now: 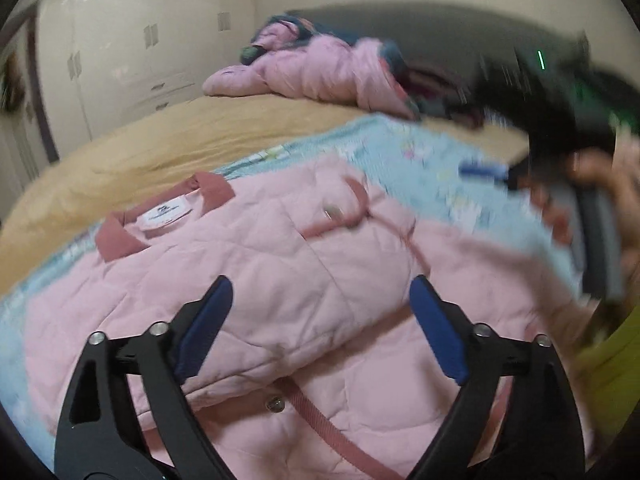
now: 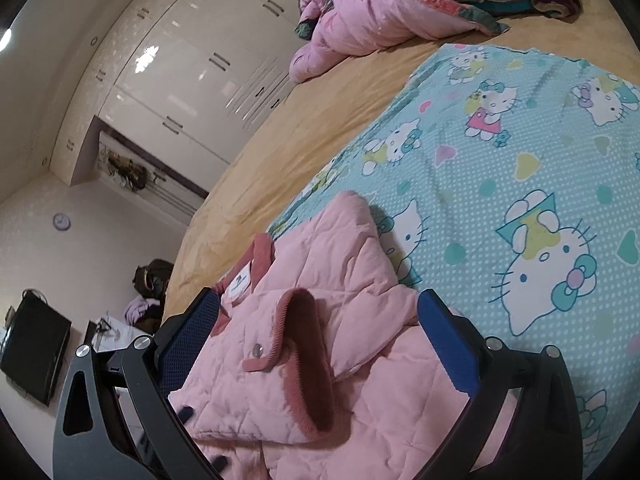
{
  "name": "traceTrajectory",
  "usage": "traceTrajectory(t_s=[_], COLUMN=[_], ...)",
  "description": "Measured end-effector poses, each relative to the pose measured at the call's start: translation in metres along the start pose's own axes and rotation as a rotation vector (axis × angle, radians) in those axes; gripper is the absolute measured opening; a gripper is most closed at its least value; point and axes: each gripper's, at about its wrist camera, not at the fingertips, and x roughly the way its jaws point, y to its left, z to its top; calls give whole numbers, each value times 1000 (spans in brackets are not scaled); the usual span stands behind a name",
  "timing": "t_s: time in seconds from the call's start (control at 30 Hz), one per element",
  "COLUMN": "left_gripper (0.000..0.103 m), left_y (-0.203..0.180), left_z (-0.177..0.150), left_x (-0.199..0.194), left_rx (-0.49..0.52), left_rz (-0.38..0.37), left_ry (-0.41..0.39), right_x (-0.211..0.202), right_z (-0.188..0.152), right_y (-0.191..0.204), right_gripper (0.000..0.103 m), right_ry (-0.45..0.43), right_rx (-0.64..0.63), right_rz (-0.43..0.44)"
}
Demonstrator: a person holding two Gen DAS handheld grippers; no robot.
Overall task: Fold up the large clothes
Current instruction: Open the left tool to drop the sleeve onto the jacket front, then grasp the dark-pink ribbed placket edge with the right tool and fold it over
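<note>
While left tool (image 1: 320,300) gapes | right tool (image 2: 316,312) spread | jacket (image 1: 280,248) blurred rightward

the left gripper (image 1: 320,300) has 2 matte black fingers (image 1: 120,392), each with a triangular cut-out near its base and 2 round silver screw heads on top. flat blue pads line the inner faces. the right gripper (image 2: 316,320) is built the same way, its blue pads showing a fine mesh texture. in the left wrist view a blurred hand (image 1: 600,184) grips a black handle, beside a yellow-green sleeve (image 1: 612,376).
</note>
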Motion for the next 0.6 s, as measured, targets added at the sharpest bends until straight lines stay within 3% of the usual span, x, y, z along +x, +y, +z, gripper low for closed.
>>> traceTrajectory(t_s=[0.03,0.13,0.3,0.43,0.6], left_gripper=[93,94,94,94,94], left_y=[7,31,95,147,184], left_z=[1,9,5,-14,-33], left_x=[-4,-9,-32,-53,-75], left_rx=[-36,-180,-374,-535,-665], left_rz=[-10,11,198,299,362], left_ry=[-13,-43,-53,-52,-56], right_x=[3,19,50,67,73], right_z=[-1,-9,-24,-40,-51], right_y=[3,16,34,37,39], right_gripper=[99,99,99,99,98], right_ry=[15,83,225,314,313], right_rx=[-12,-48,-74,-114,-167], right_rz=[5,36,126,96,47])
